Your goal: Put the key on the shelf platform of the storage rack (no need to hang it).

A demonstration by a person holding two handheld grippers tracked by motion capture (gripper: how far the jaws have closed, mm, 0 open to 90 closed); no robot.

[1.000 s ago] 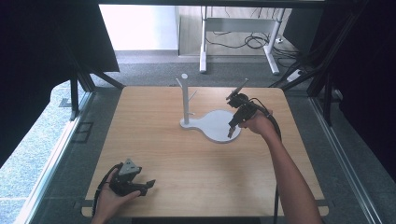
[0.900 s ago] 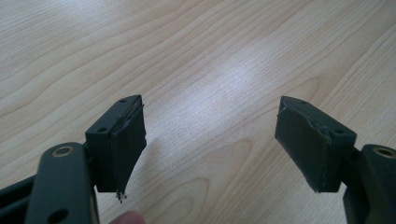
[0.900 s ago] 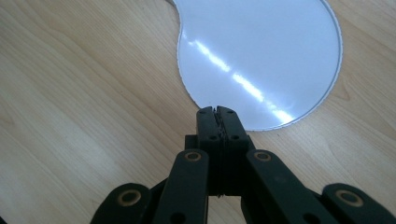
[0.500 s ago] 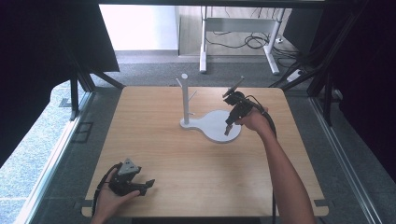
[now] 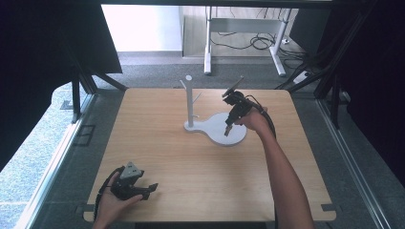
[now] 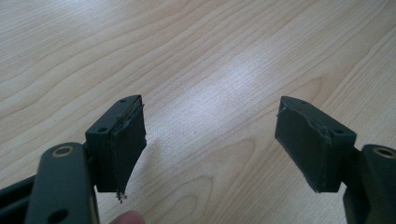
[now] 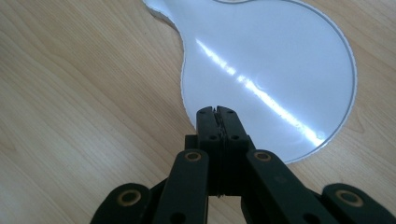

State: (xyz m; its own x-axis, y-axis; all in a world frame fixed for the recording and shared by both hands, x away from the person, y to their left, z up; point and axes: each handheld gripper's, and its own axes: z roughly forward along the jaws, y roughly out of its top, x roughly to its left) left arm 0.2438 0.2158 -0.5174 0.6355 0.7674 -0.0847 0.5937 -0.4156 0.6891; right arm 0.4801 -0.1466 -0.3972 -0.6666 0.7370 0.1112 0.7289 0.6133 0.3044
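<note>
White stand (image 5: 217,128) near the tabletop's (image 5: 181,176) far middle, right gripper (image 5: 227,131) poised over its round base.

Its jaws are pressed together on nothing, tip just above the base's near rim, probably lining up to touch or nudge it. Left gripper (image 5: 152,188) rests by the near edge, jaws wide and empty, with bare wood between for moving.

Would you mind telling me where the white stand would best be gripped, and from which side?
Probably the upright post of the white stand, below its side pegs, coming in level from the right gripper's side. The post is slim and stands clear, while the flat base lies flush on the table, leaving little edge. The right jaws are shut and would need opening.
</note>
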